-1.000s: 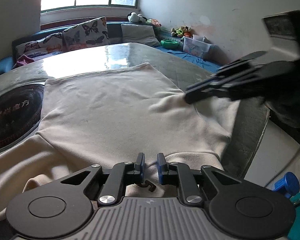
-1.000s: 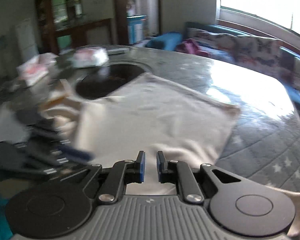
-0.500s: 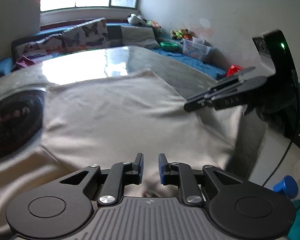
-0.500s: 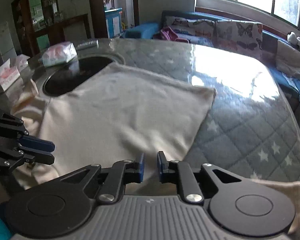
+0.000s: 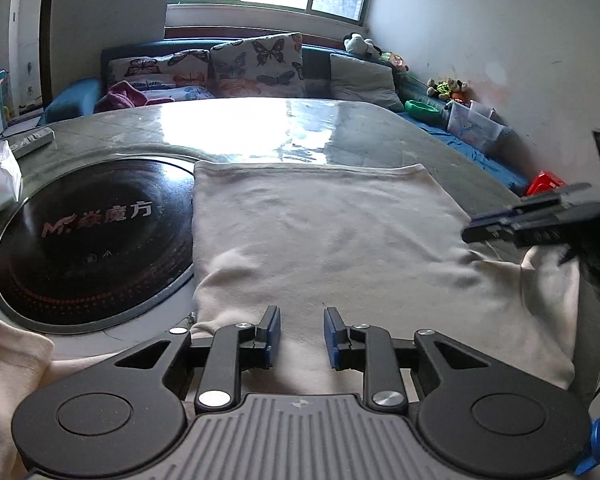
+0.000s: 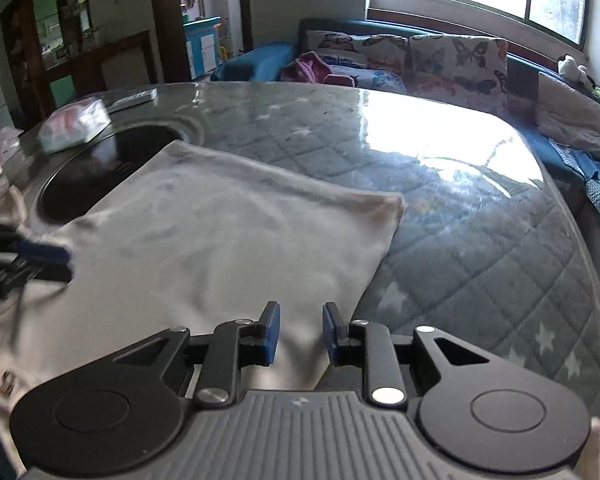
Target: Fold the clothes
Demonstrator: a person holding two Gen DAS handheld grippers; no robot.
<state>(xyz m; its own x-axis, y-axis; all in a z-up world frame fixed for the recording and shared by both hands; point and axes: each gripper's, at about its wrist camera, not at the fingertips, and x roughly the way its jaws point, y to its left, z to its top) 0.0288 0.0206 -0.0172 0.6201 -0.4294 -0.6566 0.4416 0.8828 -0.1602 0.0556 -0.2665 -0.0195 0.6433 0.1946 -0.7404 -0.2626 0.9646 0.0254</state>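
Both tongs have spread since a second ago, my left tongs [image 5: 302, 334] still opening over the cream garment [image 5: 320, 240] flat on the tabletop [image 6: 460, 208], right tongs [image 6: 300, 332] parted and empty, only the left view showing its sleeve hanging off the near edge.

Two close, down-tilted views over one garment [image 5: 320, 240].

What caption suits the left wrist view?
Left gripper, jaws opening, above cream garment spread beside black round hob.

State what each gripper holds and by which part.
Nothing is held: the left gripper, jaws opening, and the right gripper both stand apart over the cream garment.
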